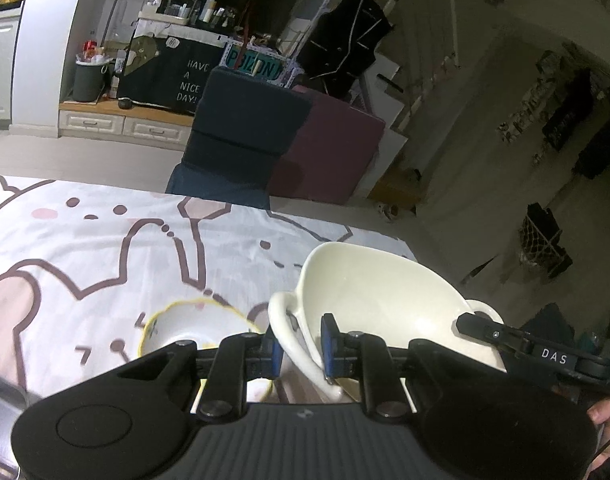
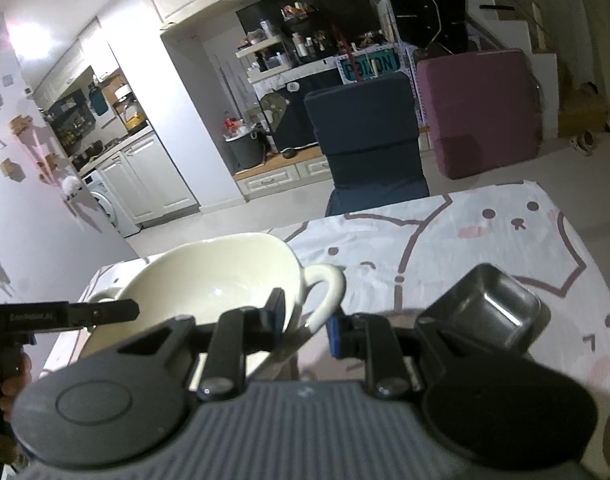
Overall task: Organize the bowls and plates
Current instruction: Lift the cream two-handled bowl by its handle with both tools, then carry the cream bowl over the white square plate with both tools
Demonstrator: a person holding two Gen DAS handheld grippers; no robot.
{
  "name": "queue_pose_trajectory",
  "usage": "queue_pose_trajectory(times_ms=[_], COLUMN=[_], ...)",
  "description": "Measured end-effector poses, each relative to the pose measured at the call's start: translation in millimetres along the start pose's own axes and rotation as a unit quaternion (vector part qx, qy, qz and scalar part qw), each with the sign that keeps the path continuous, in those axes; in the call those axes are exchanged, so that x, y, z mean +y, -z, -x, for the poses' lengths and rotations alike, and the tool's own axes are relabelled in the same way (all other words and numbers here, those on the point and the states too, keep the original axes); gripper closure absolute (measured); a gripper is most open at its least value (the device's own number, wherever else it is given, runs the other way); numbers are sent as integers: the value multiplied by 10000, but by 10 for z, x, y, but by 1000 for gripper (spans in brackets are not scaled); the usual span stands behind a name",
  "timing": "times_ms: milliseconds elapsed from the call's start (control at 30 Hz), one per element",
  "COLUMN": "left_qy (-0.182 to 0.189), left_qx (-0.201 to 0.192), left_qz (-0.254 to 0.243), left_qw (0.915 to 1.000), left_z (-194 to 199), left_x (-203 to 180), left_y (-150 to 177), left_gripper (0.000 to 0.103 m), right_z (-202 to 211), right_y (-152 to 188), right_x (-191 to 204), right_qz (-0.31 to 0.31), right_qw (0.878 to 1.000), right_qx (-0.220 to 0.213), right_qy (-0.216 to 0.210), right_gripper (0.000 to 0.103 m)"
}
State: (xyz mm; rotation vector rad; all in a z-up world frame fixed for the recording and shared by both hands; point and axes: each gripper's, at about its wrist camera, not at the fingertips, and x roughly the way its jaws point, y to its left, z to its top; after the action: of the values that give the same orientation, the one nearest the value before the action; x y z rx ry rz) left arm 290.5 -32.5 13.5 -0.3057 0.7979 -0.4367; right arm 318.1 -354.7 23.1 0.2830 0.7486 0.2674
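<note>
Cream bowl (image 1: 377, 296) lifted by both handles, left gripper (image 1: 301, 350) and right gripper (image 2: 305, 316) each pinching one, yellow-rimmed bowl (image 1: 193, 328) half hidden, steel tray (image 2: 485, 308) partly cut off.

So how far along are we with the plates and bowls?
Nothing looks stacked yet. In hand: the cream two-handled bowl, lifted off the cloth, with the left claw around one loop handle and the right claw around the other. Left: the yellow-rimmed bowl and the square steel dish sit apart on the patterned tablecloth. No plates are in view.
</note>
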Motion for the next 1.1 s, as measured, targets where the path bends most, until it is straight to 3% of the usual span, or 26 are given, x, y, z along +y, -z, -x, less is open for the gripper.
queue_pose_trajectory(times_ms=[267,567,1100], left_qy=[136,336,455], left_qx=[4,78,315], left_qz=[-28,183,298], left_qw=[9999,9992,9980], left_z=[221,195,-15], left_x=[-76,29,159], left_y=[492,999,1332], left_gripper=[83,83,83], right_z=[261,339,287], right_y=[342,646,914], right_x=[-48,-96,-84], right_qz=[-80,-19,184], right_qw=[9999,9997,9972], right_qx=[-1,224,688], right_qy=[-120,-19,232], right_gripper=[77,77,77])
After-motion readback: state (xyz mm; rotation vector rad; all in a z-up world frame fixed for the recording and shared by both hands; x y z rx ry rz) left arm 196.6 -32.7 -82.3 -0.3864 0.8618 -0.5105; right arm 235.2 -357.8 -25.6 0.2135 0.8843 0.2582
